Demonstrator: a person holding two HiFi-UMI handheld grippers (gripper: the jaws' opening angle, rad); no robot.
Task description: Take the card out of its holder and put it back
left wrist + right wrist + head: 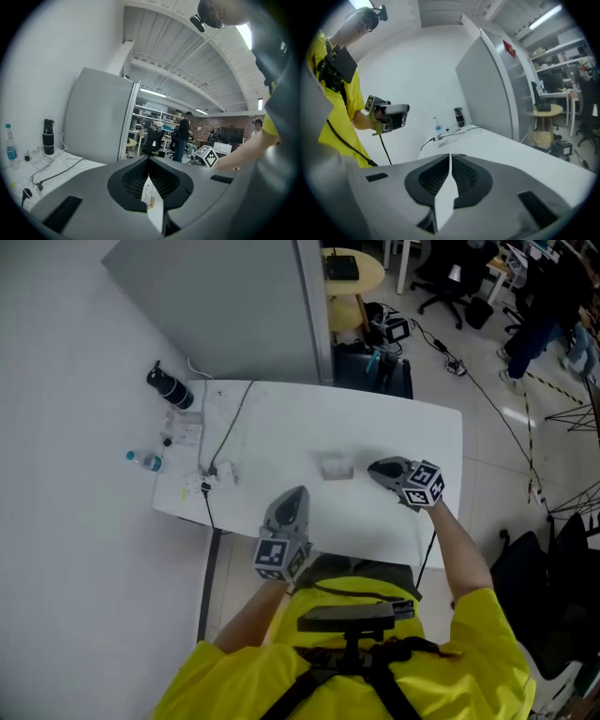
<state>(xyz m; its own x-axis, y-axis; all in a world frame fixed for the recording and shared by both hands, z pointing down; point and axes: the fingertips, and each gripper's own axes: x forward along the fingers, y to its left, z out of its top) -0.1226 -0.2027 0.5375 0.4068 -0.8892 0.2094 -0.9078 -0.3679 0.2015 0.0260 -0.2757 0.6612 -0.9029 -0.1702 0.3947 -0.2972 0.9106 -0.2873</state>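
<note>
A small clear card holder (335,468) rests on the white table (422,432), between the two grippers and touched by neither. My left gripper (297,493) hovers at the table's near edge. In the left gripper view my left gripper (149,165) is shut on a white printed card (153,206), seen edge-on. My right gripper (374,468) is held just right of the holder. In the right gripper view my right gripper (450,157) has its jaws together with a thin plain white sheet (443,201) between them. I cannot tell what that sheet is.
A black bottle (169,388), a small water bottle (143,459) and a cable with a plug (221,448) occupy the table's left end. A grey partition (234,306) stands behind the table. Chairs and floor cables lie beyond the far right.
</note>
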